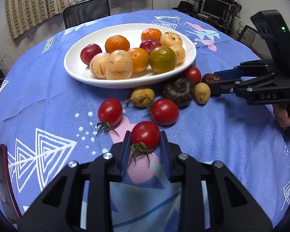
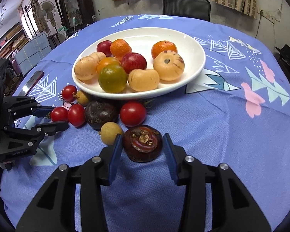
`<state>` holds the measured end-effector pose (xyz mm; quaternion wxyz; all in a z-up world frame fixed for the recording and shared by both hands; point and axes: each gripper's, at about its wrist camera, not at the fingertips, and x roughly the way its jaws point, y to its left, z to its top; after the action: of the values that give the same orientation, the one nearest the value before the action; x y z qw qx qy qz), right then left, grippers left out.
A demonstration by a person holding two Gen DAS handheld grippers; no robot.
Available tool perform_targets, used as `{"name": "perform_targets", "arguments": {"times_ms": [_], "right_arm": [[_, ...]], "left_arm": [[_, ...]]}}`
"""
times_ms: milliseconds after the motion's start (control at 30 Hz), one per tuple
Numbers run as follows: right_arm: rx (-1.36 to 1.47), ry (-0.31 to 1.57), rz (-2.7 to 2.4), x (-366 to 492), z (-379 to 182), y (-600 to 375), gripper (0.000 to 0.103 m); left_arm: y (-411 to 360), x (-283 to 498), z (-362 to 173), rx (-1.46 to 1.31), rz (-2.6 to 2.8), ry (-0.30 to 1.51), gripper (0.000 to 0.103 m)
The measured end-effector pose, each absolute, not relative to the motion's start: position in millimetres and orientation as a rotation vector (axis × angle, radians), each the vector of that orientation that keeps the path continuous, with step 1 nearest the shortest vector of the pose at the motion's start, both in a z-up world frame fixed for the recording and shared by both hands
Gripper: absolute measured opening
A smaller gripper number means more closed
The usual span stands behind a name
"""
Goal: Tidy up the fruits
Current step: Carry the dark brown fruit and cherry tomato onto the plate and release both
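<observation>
My left gripper (image 1: pixel 145 138) pinches a tomato (image 1: pixel 145 135); right gripper (image 2: pixel 143 142) wide around water chestnut (image 2: pixel 142 143), w/ its base hidden.

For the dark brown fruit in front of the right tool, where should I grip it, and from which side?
Grip the dark brown fruit across its rounded sides, level from the near side. It sits flat, knobby top upward, already between the open right tool fingers.

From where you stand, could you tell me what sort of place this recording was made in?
It looks like a lived-in room of a home, probably a dining area that doubles as a study. A round table under a blue patterned tablecloth holds a white plate of fruit, a computer monitor sits on a cluttered desk, and a standing fan is nearby.
</observation>
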<state>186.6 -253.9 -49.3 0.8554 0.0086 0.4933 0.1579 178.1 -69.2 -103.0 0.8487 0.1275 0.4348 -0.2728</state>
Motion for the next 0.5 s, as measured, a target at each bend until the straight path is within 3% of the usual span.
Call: {"name": "perform_targets", "arguments": {"times_ms": [500], "right_arm": [[-0.022,1.008,0.292,179.1,-37.7,-255.5,0.043]], "left_arm": [[-67.1,177.4,-98.9,0.246,-0.591,0.914,0.030]]}}
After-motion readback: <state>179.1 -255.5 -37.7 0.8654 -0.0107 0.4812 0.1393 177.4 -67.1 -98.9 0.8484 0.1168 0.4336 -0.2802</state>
